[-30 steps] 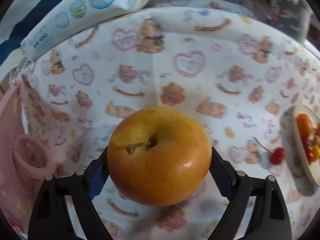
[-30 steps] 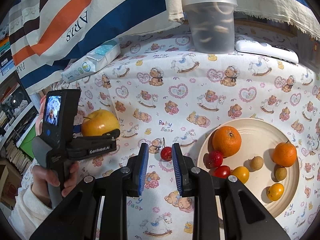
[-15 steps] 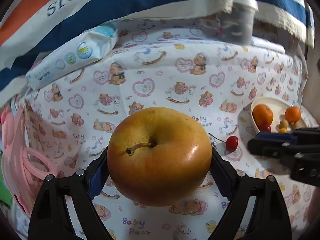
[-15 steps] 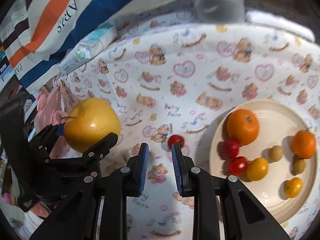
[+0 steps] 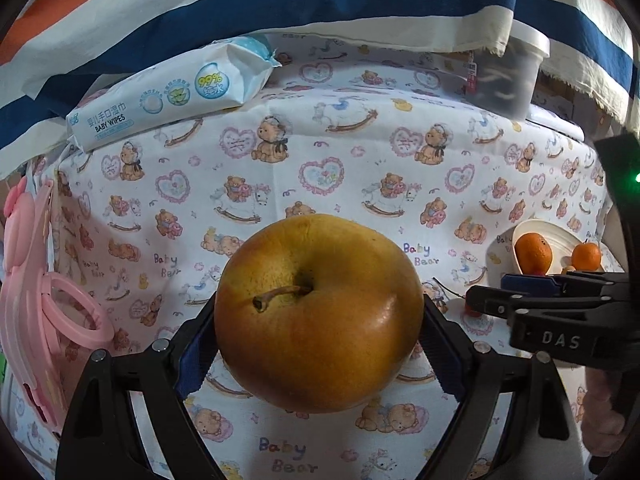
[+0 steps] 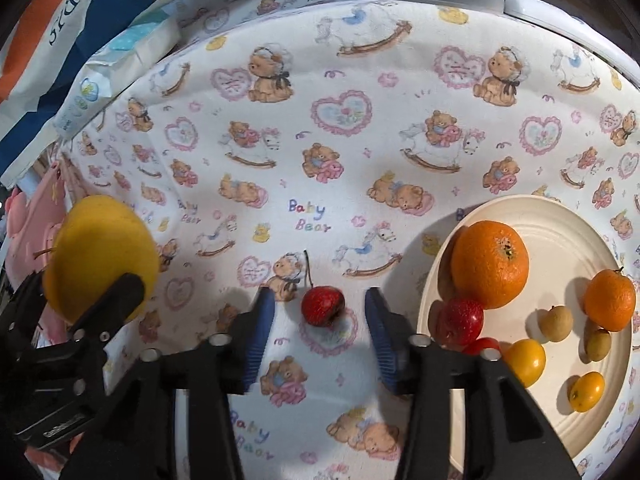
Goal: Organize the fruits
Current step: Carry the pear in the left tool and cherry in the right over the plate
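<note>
My left gripper (image 5: 318,320) is shut on a big yellow-brown pear (image 5: 318,312) and holds it above the cloth; the pear also shows at the left of the right wrist view (image 6: 100,256). My right gripper (image 6: 318,316) is open, low over the cloth, with its blue pads on either side of a small red cherry (image 6: 322,306) with a stem; they do not touch it. A cream plate (image 6: 560,232) at the right holds a large orange (image 6: 490,264), a small orange (image 6: 610,300), red and yellow cherry tomatoes and small brown fruits.
A teddy-bear printed cloth (image 6: 340,140) covers the table. A pack of baby wipes (image 5: 172,96) lies at the back left, a lidded plastic tub (image 5: 508,76) at the back right. A pink plastic thing (image 5: 36,280) hangs at the left edge. A striped cloth hangs behind.
My right gripper has opened wide and come down around the cherry. My left gripper has lifted the pear higher and tilted up, so more of the table's back shows.
</note>
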`<move>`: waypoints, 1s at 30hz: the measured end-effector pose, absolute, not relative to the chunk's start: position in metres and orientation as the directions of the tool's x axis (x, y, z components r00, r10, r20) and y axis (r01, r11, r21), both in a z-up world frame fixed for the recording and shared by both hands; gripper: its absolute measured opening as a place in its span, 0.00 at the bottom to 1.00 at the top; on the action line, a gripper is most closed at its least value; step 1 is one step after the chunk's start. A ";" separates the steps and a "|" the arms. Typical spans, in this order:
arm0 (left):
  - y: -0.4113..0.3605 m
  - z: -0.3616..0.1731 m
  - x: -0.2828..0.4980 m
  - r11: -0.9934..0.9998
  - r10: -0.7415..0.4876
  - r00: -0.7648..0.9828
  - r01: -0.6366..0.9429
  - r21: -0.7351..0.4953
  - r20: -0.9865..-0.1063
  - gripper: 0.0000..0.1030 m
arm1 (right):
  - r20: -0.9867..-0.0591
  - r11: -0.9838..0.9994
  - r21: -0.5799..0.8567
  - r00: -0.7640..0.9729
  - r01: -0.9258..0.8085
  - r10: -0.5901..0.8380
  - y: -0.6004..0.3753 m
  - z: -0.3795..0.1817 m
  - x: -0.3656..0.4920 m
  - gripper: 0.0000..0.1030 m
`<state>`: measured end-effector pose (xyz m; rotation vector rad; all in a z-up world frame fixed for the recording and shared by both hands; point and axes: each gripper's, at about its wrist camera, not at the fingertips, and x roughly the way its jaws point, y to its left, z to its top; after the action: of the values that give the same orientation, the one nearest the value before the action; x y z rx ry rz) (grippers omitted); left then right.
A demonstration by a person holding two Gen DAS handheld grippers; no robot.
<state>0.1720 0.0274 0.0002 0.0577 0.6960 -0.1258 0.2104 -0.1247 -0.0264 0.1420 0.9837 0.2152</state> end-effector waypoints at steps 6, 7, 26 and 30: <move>0.033 0.000 0.175 0.993 -0.100 0.752 0.116 -0.019 -0.652 0.86 | -0.822 0.971 0.209 0.517 -0.119 0.240 -0.119 -0.034 0.219 0.38; 0.034 0.000 0.175 0.993 -0.098 0.752 0.114 -0.018 -0.652 0.86 | -0.825 0.971 0.207 0.513 -0.119 0.239 -0.119 -0.036 0.221 0.37; 0.033 0.008 0.166 0.993 -0.097 0.778 0.121 -0.004 -0.621 0.86 | -0.657 0.970 0.181 0.714 -0.162 0.242 -0.185 0.028 0.141 0.25; 0.033 0.021 0.157 0.992 -0.121 0.806 0.122 -0.036 -0.580 0.86 | -0.599 0.977 0.153 0.772 -0.151 0.213 -0.217 0.047 0.120 0.25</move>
<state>0.1570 0.0325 0.0213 0.0027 0.6206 -0.1300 0.1198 -0.2172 0.0473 0.0986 0.6606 0.1975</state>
